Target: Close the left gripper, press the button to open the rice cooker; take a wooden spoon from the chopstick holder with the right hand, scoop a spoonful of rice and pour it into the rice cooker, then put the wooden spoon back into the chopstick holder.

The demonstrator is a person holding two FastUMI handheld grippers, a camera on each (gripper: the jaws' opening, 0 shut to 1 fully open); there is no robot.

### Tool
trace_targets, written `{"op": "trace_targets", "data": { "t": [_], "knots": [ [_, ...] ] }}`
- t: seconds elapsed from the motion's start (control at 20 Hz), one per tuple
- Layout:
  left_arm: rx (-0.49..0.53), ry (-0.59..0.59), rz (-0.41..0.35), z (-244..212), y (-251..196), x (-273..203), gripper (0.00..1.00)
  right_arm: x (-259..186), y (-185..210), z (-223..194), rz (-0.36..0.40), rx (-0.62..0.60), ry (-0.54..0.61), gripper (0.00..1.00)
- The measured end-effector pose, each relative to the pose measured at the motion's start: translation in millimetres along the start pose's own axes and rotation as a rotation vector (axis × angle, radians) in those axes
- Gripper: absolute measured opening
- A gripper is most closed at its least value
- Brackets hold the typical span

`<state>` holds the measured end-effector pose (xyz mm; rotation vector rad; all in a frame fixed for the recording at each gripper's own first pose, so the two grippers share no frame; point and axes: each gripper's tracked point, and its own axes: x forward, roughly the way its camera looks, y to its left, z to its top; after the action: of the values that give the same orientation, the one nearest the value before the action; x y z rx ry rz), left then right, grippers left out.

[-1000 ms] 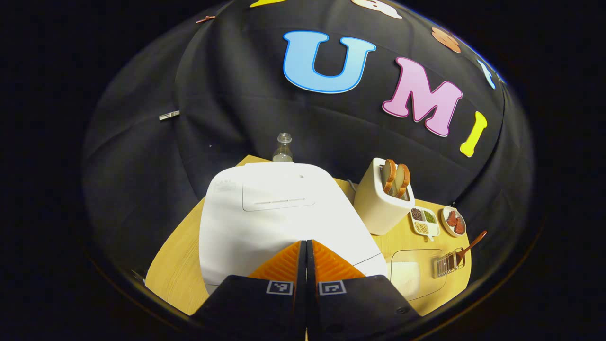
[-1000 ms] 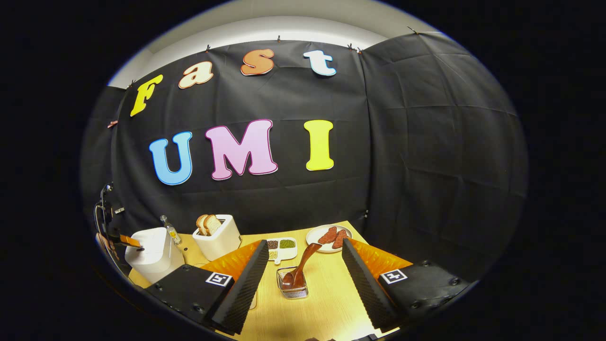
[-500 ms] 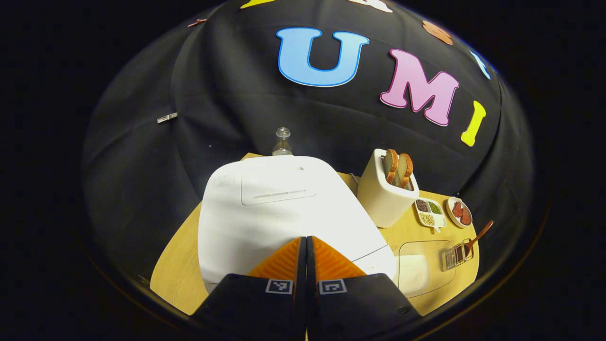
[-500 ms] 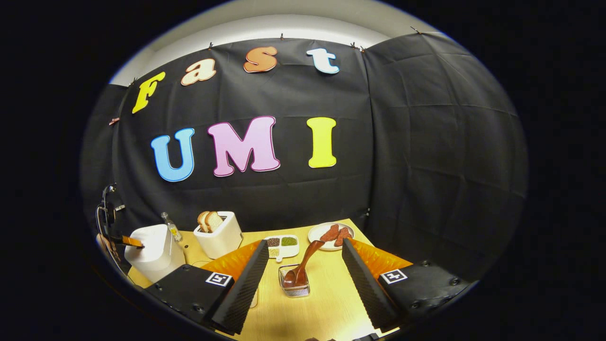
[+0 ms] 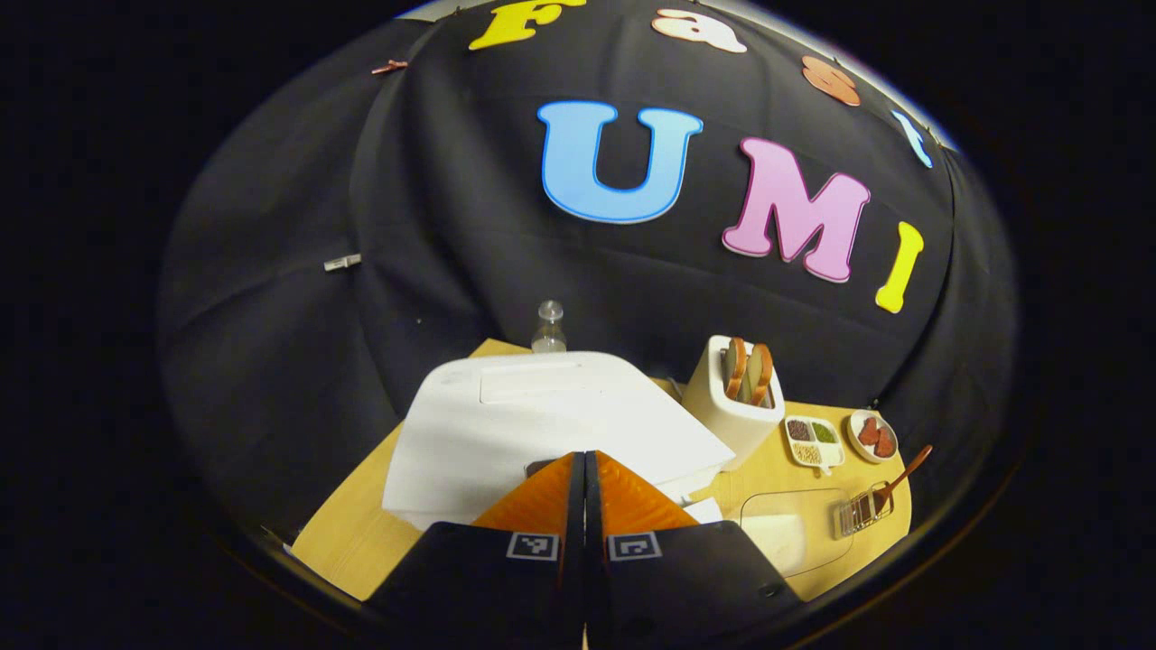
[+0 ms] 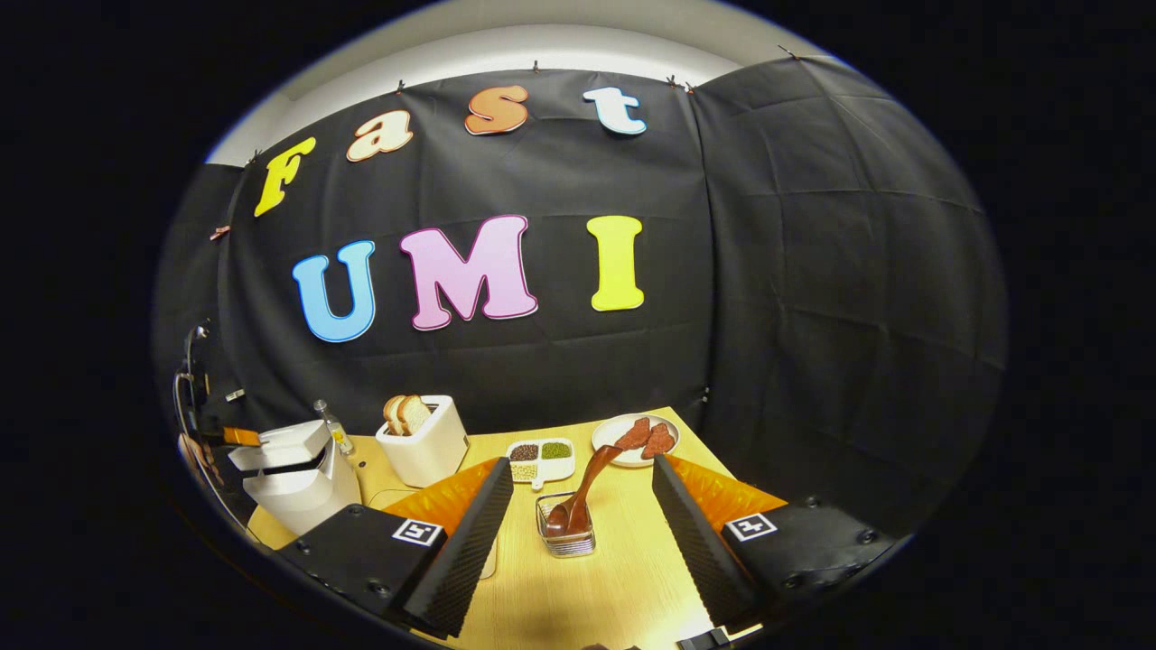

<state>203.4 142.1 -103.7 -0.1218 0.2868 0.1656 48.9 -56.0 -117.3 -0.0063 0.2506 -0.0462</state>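
The white rice cooker [image 5: 542,424] sits right in front of my left gripper [image 5: 584,457], which is shut with nothing held; its tips are at the cooker's front edge. The lid [image 6: 280,444] stands lifted a little off the cooker body [image 6: 302,487], a gap showing beneath it. A clear chopstick holder [image 6: 569,537] holds a wooden spoon [image 6: 591,474] leaning right. My right gripper [image 6: 580,462] is open, its fingers either side of the holder and apart from it. A clear container of rice [image 5: 786,533] lies left of the holder [image 5: 858,510].
Behind on the wooden table [image 6: 614,578] stand a cream toaster [image 6: 420,442] with bread, a sectioned dish of grains [image 6: 540,456], a plate of red pieces [image 6: 632,438] and a small bottle [image 5: 548,327] behind the cooker. The black cloth wall closes the back and right.
The cooker lid has popped up from flat to part open. My left gripper has tilted back, still shut. The right gripper has edged slightly closer to the holder.
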Motion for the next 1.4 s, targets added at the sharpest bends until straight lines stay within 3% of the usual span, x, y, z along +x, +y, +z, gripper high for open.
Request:
{"op": "trace_targets", "data": {
  "t": [0.35, 0.5, 0.65, 0.8, 0.9, 0.95, 1.0, 1.05, 1.1, 1.4],
  "knots": [
    [-0.03, -0.104, -0.064, -10.3, -29.6, -96.6, 0.07, 16.1, 12.5, -15.2, 0.049, -0.017, 0.044, 0.98],
    [0.05, -0.125, -0.051, -42.8, -33.6, -120.5, 0.09, 28.6, 15.8, -18.9, 0.066, -0.033, 0.057, 0.98],
    [0.066, -0.072, -0.08, -82.7, -55.5, -143.8, 0.13, 44.7, 15.1, -20.6, 0.073, -0.045, 0.065, 0.98],
    [0.054, -0.041, -0.115, -103.9, -78.1, -160.7, 0.27, 59.2, 13.3, -24.1, 0.075, -0.05, 0.079, 0.98],
    [0.046, -0.035, -0.14, -109.2, -94.9, -170.4, 0.57, 69.9, 10.5, -29.5, 0.075, -0.046, 0.093, 0.98],
    [0.048, -0.032, -0.146, -110.6, -101.5, -174.1, 0.67, 74.7, 8.8, -32.8, 0.074, -0.043, 0.103, 0.98],
    [0.052, -0.028, -0.142, -113.2, -102.2, -176.9, 0.87, 79.6, 6.8, -35.8, 0.073, -0.037, 0.113, 0.98],
    [0.057, -0.023, -0.143, -114.4, -107.6, -177.5, 0.94, 85.2, 4.8, -39.2, 0.073, -0.033, 0.123, 0.98],
    [0.069, -0.021, -0.138, -116.3, -110.9, -177.8, 0.97, 91.0, 4.0, -43.9, 0.074, -0.027, 0.135, 0.98],
    [0.089, 0.039, -0.134, -134.2, -128.0, -179.7, 0.96, 129.0, -7.6, -74.7, 0.084, 0.002, 0.205, 0.98]
  ]
}}
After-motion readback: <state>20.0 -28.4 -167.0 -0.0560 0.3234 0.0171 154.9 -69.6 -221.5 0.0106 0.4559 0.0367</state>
